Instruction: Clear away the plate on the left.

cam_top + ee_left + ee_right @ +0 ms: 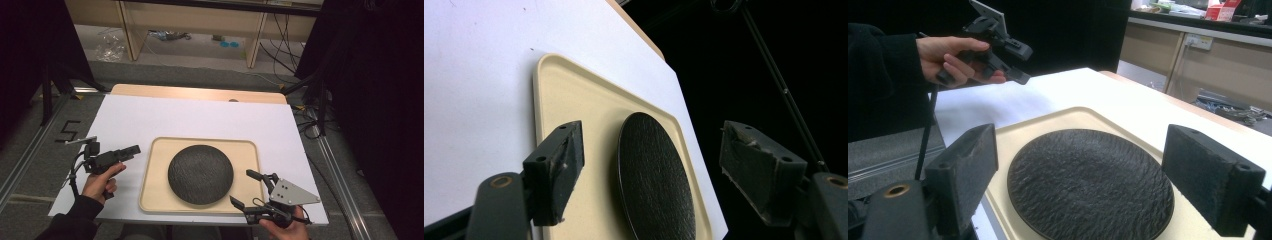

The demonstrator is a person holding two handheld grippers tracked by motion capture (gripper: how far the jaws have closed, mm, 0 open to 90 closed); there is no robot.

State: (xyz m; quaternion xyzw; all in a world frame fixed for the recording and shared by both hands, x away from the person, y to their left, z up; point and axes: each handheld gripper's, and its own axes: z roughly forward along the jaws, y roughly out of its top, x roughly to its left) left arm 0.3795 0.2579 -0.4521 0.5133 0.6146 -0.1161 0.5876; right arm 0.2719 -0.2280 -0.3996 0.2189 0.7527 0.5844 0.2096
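Both my left gripper (131, 151) and right gripper (246, 189) stand wide, empty. Grabbing the dark plate (200, 173) carelessly could slide it across the tray (150, 192).

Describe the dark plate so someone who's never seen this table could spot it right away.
On the white table top lies a cream rectangular tray. The round plate sits in the tray's middle, charcoal black with a rough, rippled surface, the only dark round thing there.

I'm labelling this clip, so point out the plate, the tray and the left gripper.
plate (200, 173), high view, middle of its dark face.
tray (155, 172), high view, bare floor left of the plate.
left gripper (136, 150), high view, between its jaw tips.
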